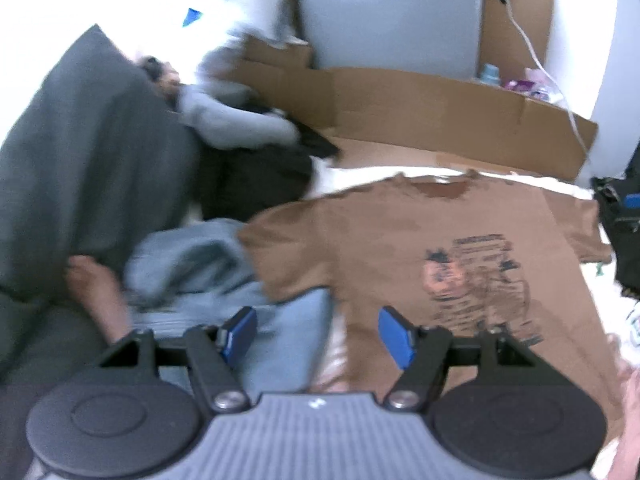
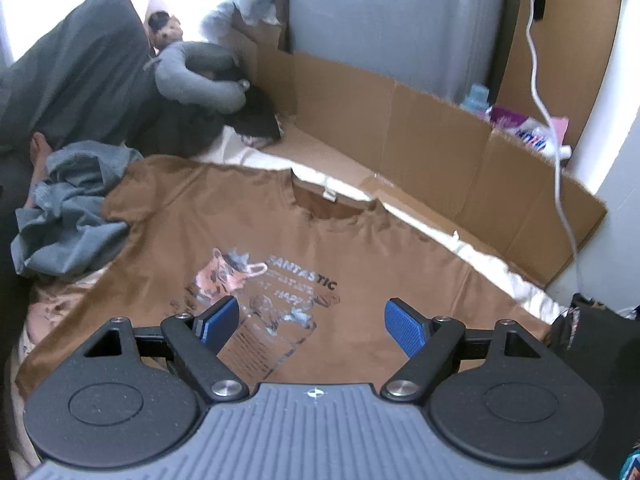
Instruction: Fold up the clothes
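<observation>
Brown T-shirt [image 2: 360, 240] flat beneath and ahead of right hand-held gripper [image 2: 312, 326]

Bed [image 2: 500, 276]: brown T-shirt [image 2: 360, 248] flat; blue-grey garment [image 2: 72, 216] crumpled.

- Daylight floods in from the upper left and burns that corner to plain white.
- The left wrist view is smeared by motion blur; the right is sharper.
- Fisheye bending and dark corners frame both views.

Brown T-shirt [image 2: 360, 248] with pink-and-black print, beside grey-blue garment [image 2: 68, 216], dark grey pillow [image 2: 76, 68]
</observation>
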A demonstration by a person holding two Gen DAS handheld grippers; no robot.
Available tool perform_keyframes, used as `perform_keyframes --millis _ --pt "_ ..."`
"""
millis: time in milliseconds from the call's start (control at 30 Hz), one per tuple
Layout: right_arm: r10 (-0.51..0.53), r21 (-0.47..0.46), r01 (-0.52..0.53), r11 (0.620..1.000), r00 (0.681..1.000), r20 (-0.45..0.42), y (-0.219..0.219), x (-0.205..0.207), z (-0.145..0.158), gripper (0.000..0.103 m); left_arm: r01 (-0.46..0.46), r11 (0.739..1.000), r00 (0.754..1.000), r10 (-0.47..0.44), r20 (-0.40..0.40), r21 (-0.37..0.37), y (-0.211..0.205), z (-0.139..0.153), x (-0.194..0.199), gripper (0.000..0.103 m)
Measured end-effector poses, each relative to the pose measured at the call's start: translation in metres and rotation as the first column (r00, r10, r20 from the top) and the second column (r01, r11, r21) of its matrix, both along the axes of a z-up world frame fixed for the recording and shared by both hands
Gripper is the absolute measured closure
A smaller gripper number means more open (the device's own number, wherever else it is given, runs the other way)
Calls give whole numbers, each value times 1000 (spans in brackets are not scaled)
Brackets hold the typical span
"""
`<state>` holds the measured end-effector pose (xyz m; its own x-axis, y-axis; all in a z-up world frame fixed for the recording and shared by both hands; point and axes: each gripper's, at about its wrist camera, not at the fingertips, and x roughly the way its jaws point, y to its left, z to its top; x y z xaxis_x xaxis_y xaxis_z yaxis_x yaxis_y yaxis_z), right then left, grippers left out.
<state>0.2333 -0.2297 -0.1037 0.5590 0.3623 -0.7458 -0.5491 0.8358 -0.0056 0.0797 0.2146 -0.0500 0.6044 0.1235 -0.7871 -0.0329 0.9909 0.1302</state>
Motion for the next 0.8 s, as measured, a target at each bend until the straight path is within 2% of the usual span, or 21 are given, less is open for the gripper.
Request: perform_keyframes --millis 167,233,333,467,633,800 --pt "-25 24 24 999 1000 19 -3 -12 22 18 -48 996 998 45 43 77 51 45 -49 23" --pt "-38 29 37 999 999 20 -7 -16 27 18 -76 994 996 72 50 83 70 50 -66 22" --pt "-62 38 62 997 998 19 -13 -22 35 18 -111 993 993 109 52 47 91 48 -85 22" --pt "-106 45 106 993 994 8 -27 -29 40 18 -102 995 989 103 103 -14 103 35 -106 22" --pt "-157 22 157 987 988 10 -45 -32 33 18 -108 987 977 129 172 -123 106 1 -125 22" --pt "-294 23 294 955 956 -4 -79 -20 21 18 -82 979 966 125 228 -187 81 -35 -120 23"
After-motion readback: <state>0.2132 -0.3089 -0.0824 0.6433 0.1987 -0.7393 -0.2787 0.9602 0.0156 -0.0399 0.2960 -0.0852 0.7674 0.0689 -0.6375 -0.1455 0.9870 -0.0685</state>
